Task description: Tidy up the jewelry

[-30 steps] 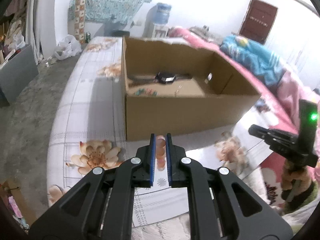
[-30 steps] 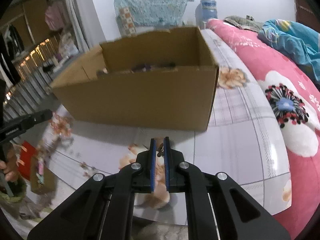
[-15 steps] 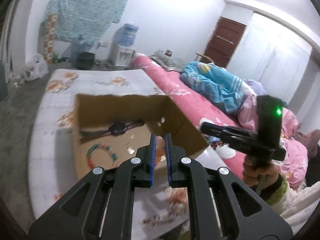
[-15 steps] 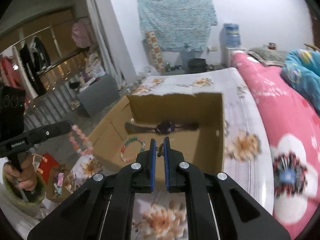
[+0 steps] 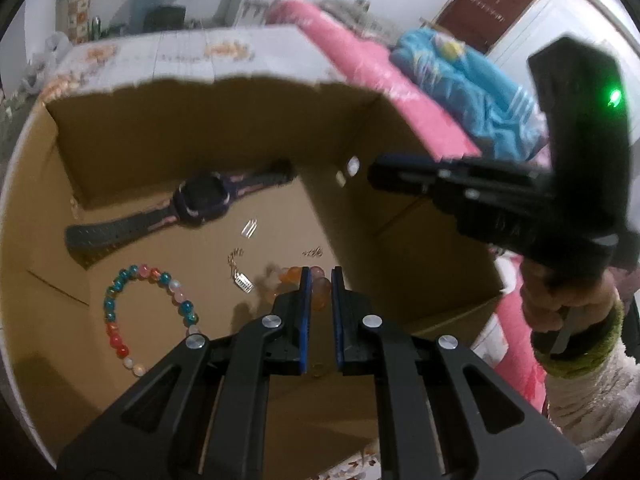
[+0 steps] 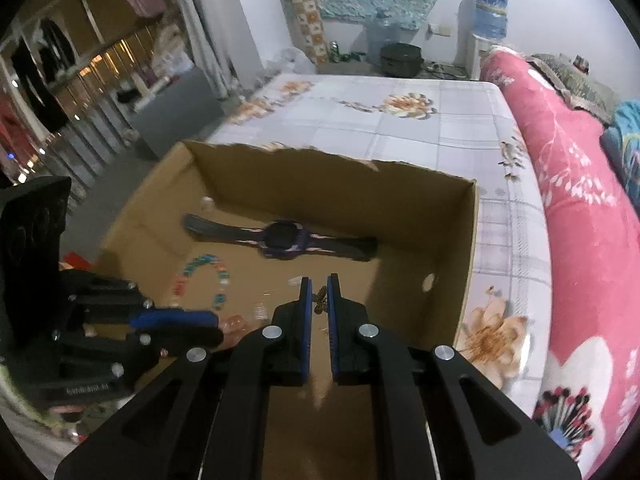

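No writing can be read with confidence in either view. The only lettering sits in the right wrist view, on the side of the left gripper (image 6: pixel 216 326): a short line of small pale characters on its black body, too blurred to make out. The cardboard box (image 6: pixel 460 280) shows no print or label on the walls that face the cameras. The blue water bottle (image 6: pixel 490 12) in the background is too small and soft for any label to be read.
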`<action>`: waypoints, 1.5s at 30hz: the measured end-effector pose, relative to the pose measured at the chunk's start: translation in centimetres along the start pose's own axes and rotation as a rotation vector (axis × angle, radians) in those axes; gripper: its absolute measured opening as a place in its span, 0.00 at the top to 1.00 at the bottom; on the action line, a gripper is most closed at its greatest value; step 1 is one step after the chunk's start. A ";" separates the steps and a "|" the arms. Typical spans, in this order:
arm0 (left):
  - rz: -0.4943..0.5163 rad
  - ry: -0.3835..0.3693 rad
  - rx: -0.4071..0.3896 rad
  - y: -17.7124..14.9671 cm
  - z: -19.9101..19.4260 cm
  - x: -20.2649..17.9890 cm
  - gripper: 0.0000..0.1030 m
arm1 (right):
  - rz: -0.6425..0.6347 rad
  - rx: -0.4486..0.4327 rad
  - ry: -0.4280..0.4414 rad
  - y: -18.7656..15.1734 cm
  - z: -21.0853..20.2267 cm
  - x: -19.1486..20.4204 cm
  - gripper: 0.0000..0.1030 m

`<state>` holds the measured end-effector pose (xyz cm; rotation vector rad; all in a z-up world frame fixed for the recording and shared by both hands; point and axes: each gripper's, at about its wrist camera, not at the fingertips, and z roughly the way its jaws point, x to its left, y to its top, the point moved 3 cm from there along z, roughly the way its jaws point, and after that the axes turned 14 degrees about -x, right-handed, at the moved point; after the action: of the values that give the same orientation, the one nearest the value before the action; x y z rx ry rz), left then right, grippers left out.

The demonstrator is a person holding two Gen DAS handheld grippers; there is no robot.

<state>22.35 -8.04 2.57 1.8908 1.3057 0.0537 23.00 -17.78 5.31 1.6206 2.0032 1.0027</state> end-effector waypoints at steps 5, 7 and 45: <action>0.014 0.008 0.065 -0.7 1.8 0.2 0.91 | -0.046 0.003 -0.083 -0.2 1.3 0.1 0.92; 0.041 0.020 0.059 -0.7 1.7 0.0 0.87 | -0.049 0.003 -0.098 -0.3 1.5 0.1 0.92; 0.064 0.532 -0.383 -2.6 -17.3 0.4 0.09 | 0.157 -0.350 -0.074 -6.1 -14.1 7.1 0.18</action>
<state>12.64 2.91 12.23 1.6347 1.4468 0.8296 7.36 -15.66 11.48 1.6100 1.5650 1.2496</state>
